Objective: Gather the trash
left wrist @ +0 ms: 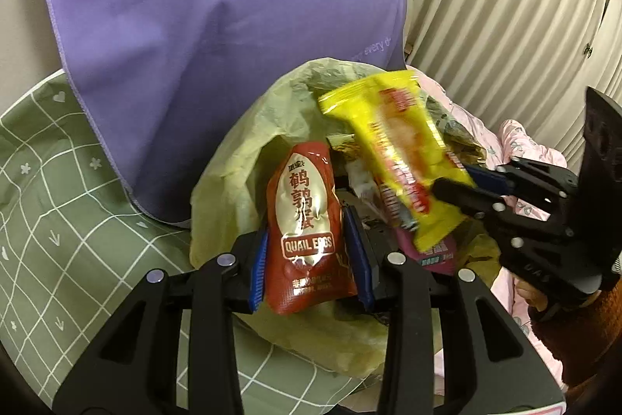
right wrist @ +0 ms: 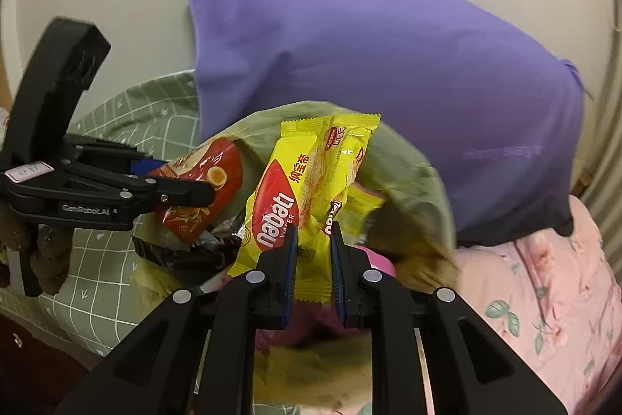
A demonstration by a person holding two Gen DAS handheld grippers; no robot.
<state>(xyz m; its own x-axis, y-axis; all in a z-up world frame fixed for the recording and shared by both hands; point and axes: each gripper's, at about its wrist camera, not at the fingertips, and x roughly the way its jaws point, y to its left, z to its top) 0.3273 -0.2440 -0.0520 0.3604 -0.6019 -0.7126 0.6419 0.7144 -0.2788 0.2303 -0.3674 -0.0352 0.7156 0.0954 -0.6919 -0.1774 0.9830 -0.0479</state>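
My left gripper [left wrist: 307,220] is shut on a red quail egg packet [left wrist: 305,220] and holds it upright over the open mouth of a pale green trash bag [left wrist: 237,142]. My right gripper [right wrist: 314,234] is shut on a yellow Nabati wafer wrapper [right wrist: 307,181], also above the bag [right wrist: 404,174]. The right gripper shows at the right of the left wrist view [left wrist: 458,181] with the yellow wrapper [left wrist: 396,142]. The left gripper [right wrist: 194,189] and red packet [right wrist: 210,181] show at the left of the right wrist view. Dark wrappers and a pink one [left wrist: 435,251] lie inside the bag.
A purple pillow [left wrist: 194,45] leans on the wall behind the bag. A green checked sheet [left wrist: 46,201] covers the bed on the left. A pink floral quilt [right wrist: 544,298] lies on the right. Beige curtains [left wrist: 505,6] hang at the far right.
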